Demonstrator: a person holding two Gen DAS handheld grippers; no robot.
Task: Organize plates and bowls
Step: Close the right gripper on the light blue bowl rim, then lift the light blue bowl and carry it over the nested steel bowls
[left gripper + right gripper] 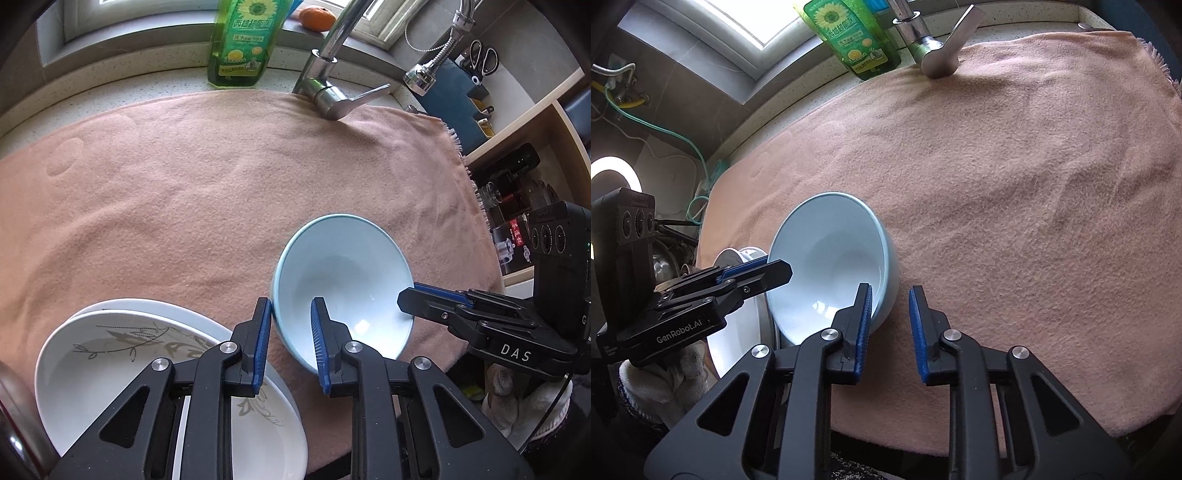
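Bare pink towel (207,192) beyond the bowl (343,288) — faucet (332,92) and soap bottle (242,44) blocking the far edge.

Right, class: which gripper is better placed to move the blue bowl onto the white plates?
Probably the left. The left gripper has open jaws straddling the rim of the blue bowl, and the white plates lie right beside it. The right gripper also straddles the rim, but on the side away from the plates.

Daylit window (140,22) stood behind the faucet (328,70); open shelving (532,155) right of it; grey tiled wall (676,85) left.
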